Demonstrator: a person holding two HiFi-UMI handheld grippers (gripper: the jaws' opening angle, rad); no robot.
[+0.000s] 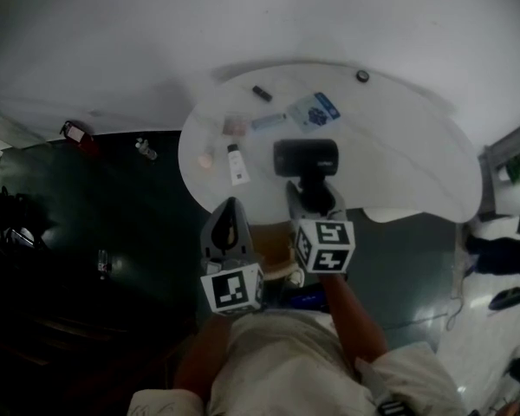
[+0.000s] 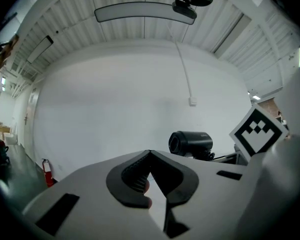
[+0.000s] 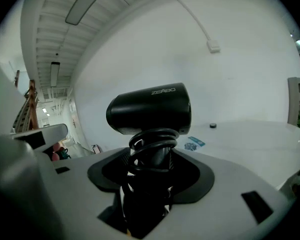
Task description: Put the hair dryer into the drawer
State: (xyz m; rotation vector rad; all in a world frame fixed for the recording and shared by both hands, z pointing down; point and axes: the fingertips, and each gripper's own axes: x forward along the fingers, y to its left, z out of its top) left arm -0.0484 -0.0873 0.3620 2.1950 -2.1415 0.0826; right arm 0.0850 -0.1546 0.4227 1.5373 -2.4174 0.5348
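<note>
Hair dryer (image 3: 149, 109) handle hidden; table items (image 1: 237, 164) possibly toiletries.

The hair dryer (image 3: 149, 109) is matt black plastic; its coiled cord (image 3: 152, 141) is smooth and faintly glossy. The right gripper (image 3: 149, 174) and left gripper (image 2: 150, 179) have smooth, matt grey plastic shells and black pads (image 2: 132, 178), ribbed on the inner faces. The tabletop (image 1: 399, 146) is smooth white with a soft sheen. The dark green floor (image 1: 95, 198) is glossy. The person's shirt (image 1: 286, 362) is pale cloth.

Table (image 1: 416, 146): was white, round-edged.
Upon it: white tube (image 1: 236, 164), blue packet (image 1: 314, 111), black bar (image 1: 261, 93), dark cap (image 1: 362, 75) lay apart.
</note>
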